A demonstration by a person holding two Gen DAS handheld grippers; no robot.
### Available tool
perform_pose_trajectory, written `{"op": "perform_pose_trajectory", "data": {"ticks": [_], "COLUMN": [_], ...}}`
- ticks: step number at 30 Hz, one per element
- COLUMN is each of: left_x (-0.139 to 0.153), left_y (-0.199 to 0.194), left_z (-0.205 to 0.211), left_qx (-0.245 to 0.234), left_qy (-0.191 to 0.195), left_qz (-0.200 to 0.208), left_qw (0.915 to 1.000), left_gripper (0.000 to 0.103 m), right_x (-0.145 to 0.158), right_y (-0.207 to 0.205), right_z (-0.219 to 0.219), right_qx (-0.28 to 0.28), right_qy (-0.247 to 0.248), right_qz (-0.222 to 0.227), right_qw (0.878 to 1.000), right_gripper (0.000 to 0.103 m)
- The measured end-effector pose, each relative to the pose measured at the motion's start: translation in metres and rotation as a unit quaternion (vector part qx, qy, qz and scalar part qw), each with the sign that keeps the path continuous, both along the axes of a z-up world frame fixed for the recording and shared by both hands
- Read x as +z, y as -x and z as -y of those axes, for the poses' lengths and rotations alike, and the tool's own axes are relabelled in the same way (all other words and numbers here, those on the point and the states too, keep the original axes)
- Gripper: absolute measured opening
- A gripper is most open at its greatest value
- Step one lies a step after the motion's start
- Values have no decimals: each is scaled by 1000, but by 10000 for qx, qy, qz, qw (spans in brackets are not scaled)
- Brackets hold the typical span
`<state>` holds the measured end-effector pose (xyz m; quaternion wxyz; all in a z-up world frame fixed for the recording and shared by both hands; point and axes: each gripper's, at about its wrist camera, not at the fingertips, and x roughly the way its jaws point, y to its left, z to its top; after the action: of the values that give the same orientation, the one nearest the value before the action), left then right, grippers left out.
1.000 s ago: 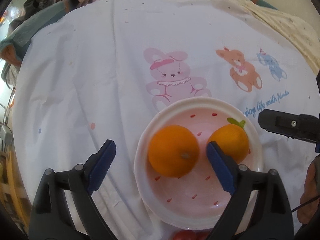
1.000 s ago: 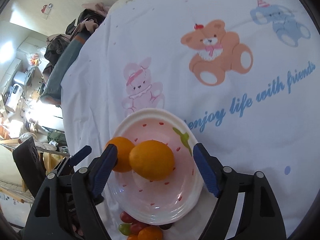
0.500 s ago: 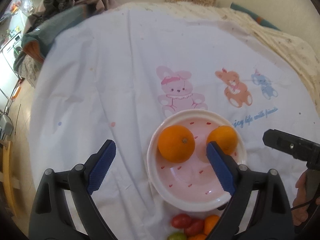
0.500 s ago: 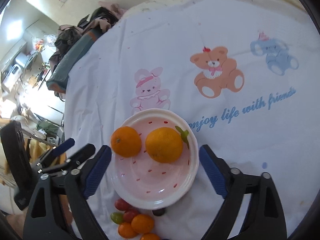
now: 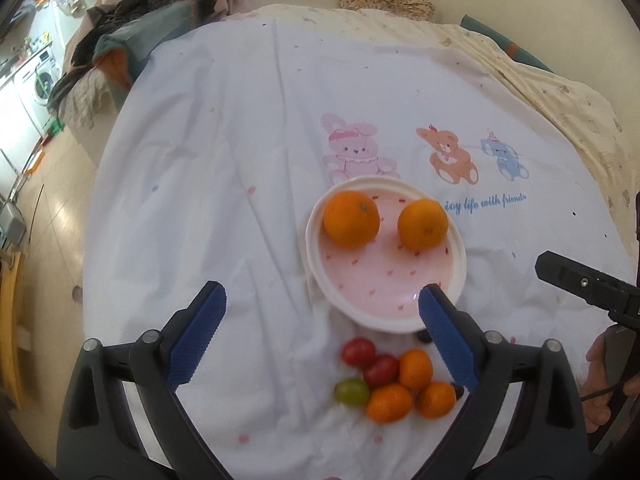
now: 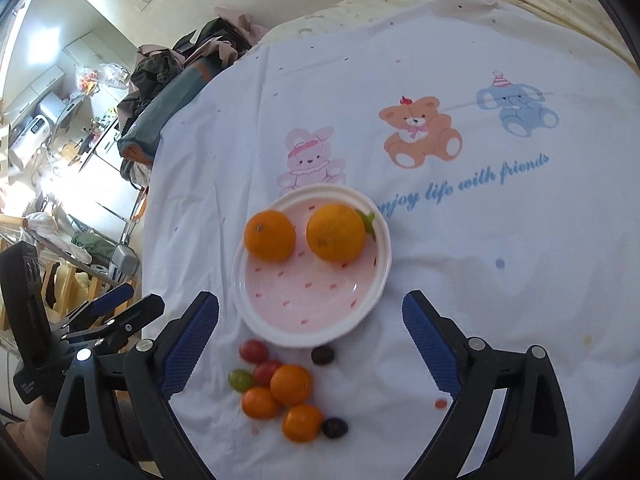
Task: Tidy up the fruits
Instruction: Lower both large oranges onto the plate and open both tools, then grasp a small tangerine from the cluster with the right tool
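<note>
A pink plate (image 5: 380, 304) (image 6: 304, 312) with a white rim lies on the white cartoon-print cloth. It holds two oranges, a left one (image 5: 351, 219) (image 6: 269, 235) and a right one (image 5: 422, 224) (image 6: 336, 233). In front of the plate lies a pile of small fruits (image 5: 394, 376) (image 6: 280, 388): red and green cherry tomatoes, small orange fruits and dark grapes (image 6: 322, 355). My left gripper (image 5: 320, 340) is open and empty above the pile. My right gripper (image 6: 312, 348) is open and empty, also above the pile.
The white cloth (image 5: 224, 184) covers a round table. A heap of clothes (image 5: 132, 40) lies at the far left edge. The right gripper's body (image 5: 588, 284) shows at the right of the left wrist view. The left gripper's body (image 6: 80, 332) shows at lower left of the right wrist view.
Both grippers have pulled back and up from the plate. The oranges stay on the plate, and the pile of small fruits has come into view. Both stay open.
</note>
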<state>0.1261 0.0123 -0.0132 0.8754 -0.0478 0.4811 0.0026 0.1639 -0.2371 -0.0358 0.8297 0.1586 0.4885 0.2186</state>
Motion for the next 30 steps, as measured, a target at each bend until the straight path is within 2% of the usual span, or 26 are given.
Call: {"op": "perform_pose_trajectory", "data": {"ticks": [5, 9, 14, 16, 18, 19, 20, 21, 23, 26, 30], "left_x": [2, -2, -14, -22, -29, -30, -30, -30, -31, -34, -42], "left_y": [25, 39, 49, 48, 46, 46, 45, 44, 42, 40, 39], "left_z": [-4, -9, -24, -28, -28, -27, -25, -24, -25, -32, -42], "left_qx": [-5, -57, 293, 403, 405, 389, 369, 370, 393, 560, 733], "left_qy": [-44, 76, 164, 136, 186, 199, 176, 145, 135, 151, 285], "left_qz": [-68, -236, -444, -585, -691, -698, -682, -667, -677, -769, -949], "left_qw": [10000, 9997, 9984, 9974, 9966, 9966, 9968, 9970, 9968, 9953, 9924], "left_gripper": [96, 96, 96, 96, 96, 96, 96, 96, 96, 96, 96], "right_x": [1, -3, -20, -26, -32, -38, -46, -54, -67, -75, -84], "right_y": [22, 35, 45, 46, 48, 49, 52, 55, 60, 69, 72], "right_z": [5, 10, 15, 9, -8, -18, -31, -43, -60, -78, -90], "right_qx": [-60, -187, -258, -100, 299, 494, 698, 979, 1395, 1919, 2224], "right_qy": [-25, 40, -7, 10, 331, 660, 1149, 1531, 1823, 1903, 1927], "right_qz": [-40, -140, -554, -653, -695, -713, -693, -655, -718, -683, -729], "right_qw": [10000, 9997, 9981, 9978, 9966, 9940, 9885, 9812, 9706, 9604, 9529], "right_gripper": [96, 96, 96, 96, 96, 95, 93, 86, 77, 76, 76]}}
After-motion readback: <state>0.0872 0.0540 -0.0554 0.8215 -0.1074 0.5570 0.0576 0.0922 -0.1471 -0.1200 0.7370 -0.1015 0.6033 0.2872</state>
